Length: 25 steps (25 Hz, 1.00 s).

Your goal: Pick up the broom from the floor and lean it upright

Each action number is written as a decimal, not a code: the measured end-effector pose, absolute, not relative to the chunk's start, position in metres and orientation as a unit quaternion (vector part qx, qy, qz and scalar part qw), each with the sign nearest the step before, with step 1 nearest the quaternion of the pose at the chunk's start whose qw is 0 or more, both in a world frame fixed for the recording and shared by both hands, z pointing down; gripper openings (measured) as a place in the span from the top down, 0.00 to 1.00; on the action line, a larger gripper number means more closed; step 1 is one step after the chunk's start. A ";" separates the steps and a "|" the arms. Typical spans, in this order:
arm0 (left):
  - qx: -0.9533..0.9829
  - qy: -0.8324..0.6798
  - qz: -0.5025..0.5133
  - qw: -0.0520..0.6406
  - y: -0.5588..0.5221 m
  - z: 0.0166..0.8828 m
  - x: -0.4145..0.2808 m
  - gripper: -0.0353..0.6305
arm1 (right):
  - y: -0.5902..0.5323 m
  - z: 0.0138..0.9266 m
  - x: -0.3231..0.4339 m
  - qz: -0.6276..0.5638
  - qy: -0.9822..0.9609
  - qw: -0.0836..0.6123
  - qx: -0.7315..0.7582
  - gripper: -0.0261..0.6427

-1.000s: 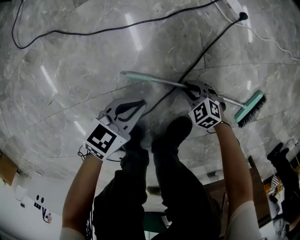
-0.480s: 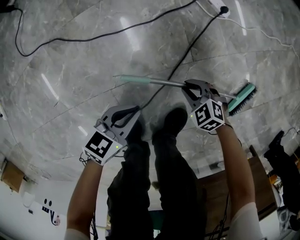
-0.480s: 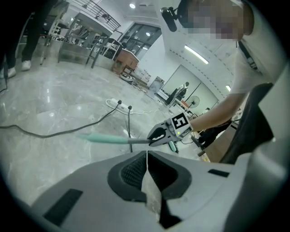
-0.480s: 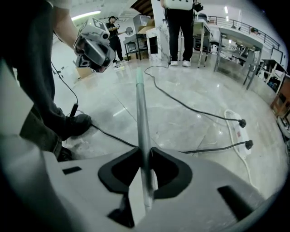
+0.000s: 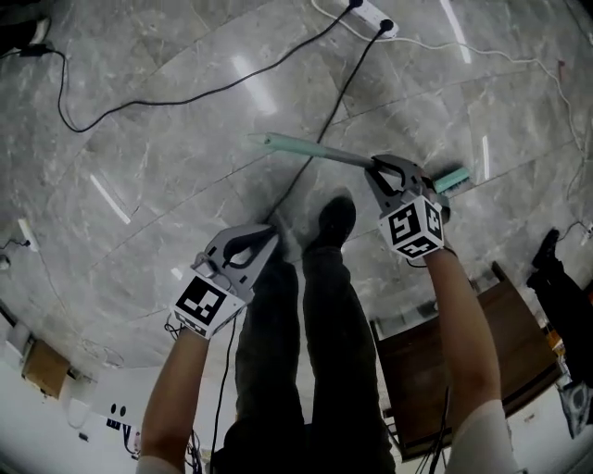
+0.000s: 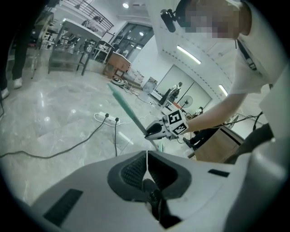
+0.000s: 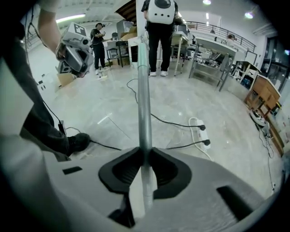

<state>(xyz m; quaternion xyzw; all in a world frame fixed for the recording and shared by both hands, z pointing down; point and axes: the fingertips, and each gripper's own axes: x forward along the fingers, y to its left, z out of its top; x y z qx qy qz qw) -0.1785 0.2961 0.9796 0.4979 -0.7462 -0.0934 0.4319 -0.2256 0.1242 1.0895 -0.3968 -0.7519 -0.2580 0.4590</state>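
The broom has a grey metal handle [image 5: 306,150] with a pale green end and a teal brush head [image 5: 453,178]. It is off the floor, held in front of the person's legs. My right gripper [image 5: 378,168] is shut on the handle near the brush end. Its jaws have just been closing, with the handle [image 7: 144,104] between the pads and running away from them [image 7: 145,156]. My left gripper [image 5: 271,231] hangs lower left, apart from the broom. Its jaws [image 6: 146,156] are shut on nothing, and from there the handle [image 6: 129,113] rises slantwise ahead.
A white power strip [image 5: 371,13] and black cables [image 5: 185,88] lie on the grey marble floor. A brown wooden cabinet [image 5: 463,352] stands at the right, and the person's shoe [image 5: 335,220] is under the broom. Other people and metal tables [image 7: 213,59] are farther off.
Both grippers have risen from the floor. The broom has come up with the right gripper, its brush head drawn in close behind it. The floor looks farther away.
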 end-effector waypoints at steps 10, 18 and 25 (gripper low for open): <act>0.547 -0.729 -0.062 0.407 0.253 0.856 -0.169 0.93 | 0.043 0.970 -0.215 -0.216 -0.822 0.462 -0.255 0.85; 0.578 -0.717 -0.033 0.389 0.213 0.777 -0.157 0.93 | -0.029 0.892 -0.189 -0.142 -0.866 0.459 -0.137 0.85; 0.605 -0.709 0.000 0.361 0.186 0.708 -0.165 0.93 | -0.071 0.810 -0.170 -0.088 -0.894 0.435 -0.060 0.85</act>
